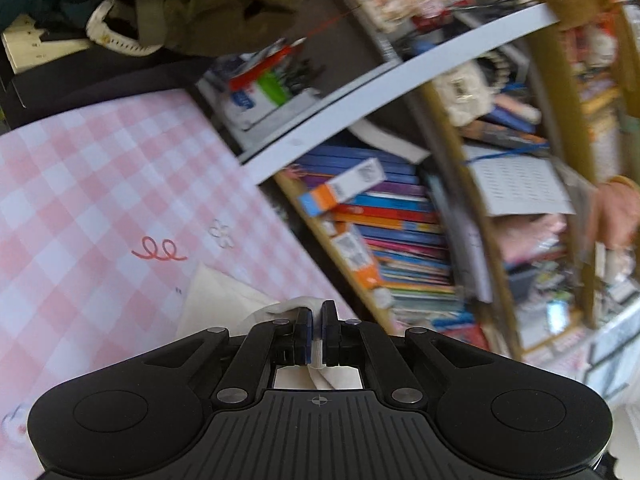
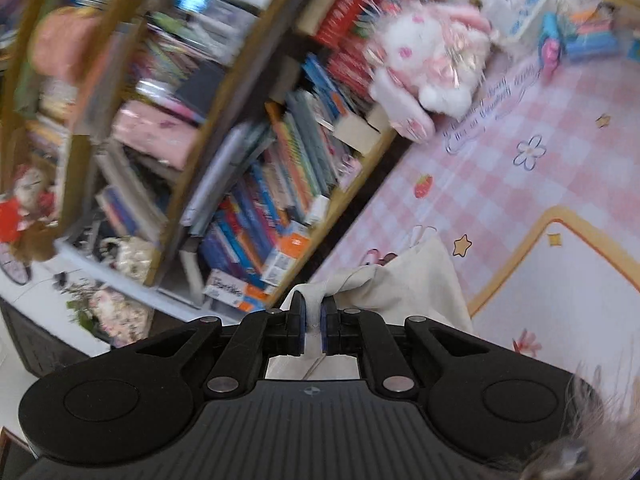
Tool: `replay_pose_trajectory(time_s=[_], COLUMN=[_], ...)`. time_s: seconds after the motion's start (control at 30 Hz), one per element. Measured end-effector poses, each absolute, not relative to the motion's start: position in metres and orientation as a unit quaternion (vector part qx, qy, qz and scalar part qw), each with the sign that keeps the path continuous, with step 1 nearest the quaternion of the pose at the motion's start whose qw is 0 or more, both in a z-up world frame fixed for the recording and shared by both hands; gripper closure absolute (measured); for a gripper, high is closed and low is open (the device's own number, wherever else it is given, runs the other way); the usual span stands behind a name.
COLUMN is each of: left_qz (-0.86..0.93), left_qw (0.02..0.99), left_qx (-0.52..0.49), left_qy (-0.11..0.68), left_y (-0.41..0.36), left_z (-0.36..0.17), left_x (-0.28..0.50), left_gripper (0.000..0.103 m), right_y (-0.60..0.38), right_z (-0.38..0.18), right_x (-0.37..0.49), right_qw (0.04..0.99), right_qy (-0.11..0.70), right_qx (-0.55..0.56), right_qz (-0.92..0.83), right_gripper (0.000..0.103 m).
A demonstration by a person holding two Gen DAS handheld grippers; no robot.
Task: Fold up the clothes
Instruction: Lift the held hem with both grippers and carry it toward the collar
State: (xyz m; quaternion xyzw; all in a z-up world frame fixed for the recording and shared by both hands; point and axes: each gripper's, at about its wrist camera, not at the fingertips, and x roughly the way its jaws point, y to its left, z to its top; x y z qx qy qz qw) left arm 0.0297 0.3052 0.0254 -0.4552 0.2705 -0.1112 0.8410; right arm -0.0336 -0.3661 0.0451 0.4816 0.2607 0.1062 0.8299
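Left black two-finger gripper (image 1: 316,318): jaws nearly together, pinching a bunched edge of thin cream-white cloth garment (image 1: 218,300). Cloth seen between the blue pads and again in the slot behind them, so grip judged firm. Remainder of the garment trailing down and to the left of the fingers, over the pink-and-white checked table cover (image 1: 100,184). Held by an edge, presumably to lift and spread the piece for a fold.

Right black two-finger gripper (image 2: 313,320): likewise narrow, clamped on a twisted white edge of the same cream cloth (image 2: 404,280), hanging off to the right of the fingers. Two separate grips, judged to keep the cloth taut between them.

Beyond both sets of fingertips: wooden bookshelf packed with coloured books (image 1: 400,216), blurred. Further right of the right gripper, white-and-pink plush rabbit (image 2: 428,60) at the cover's far end. Past the left gripper, olive-green fabric heap (image 1: 192,4), untouched.

Fold itself judged not yet laid.
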Motion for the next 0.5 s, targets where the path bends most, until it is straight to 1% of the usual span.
replay_pose_trajectory(time_s=[0.17, 0.37, 0.5], left_qz=[-0.08, -0.038, -0.001], left_qw=[0.844, 0.853, 0.845], left_qx=[-0.458, -0.429, -0.448], left_qy=[0.269, 0.296, 0.293], left_y=[0.293, 0.278, 0.279], left_z=[0.02, 0.01, -0.001], left_x=[0.06, 0.093, 0.108], left_gripper=[0.1, 0.101, 0.101], right_y=[-0.372, -0.375, -0.373], right_z=[0.018, -0.001, -0.013], right_x=[0.012, 0.063, 0.089], right_qw=[0.811, 0.796, 0.79], right_qy=[0.299, 0.325, 0.336], right_qx=[0.494, 0.5, 0.505], right_qz=[0.093, 0.099, 0.092], right_gripper=[0.096, 0.096, 0.096])
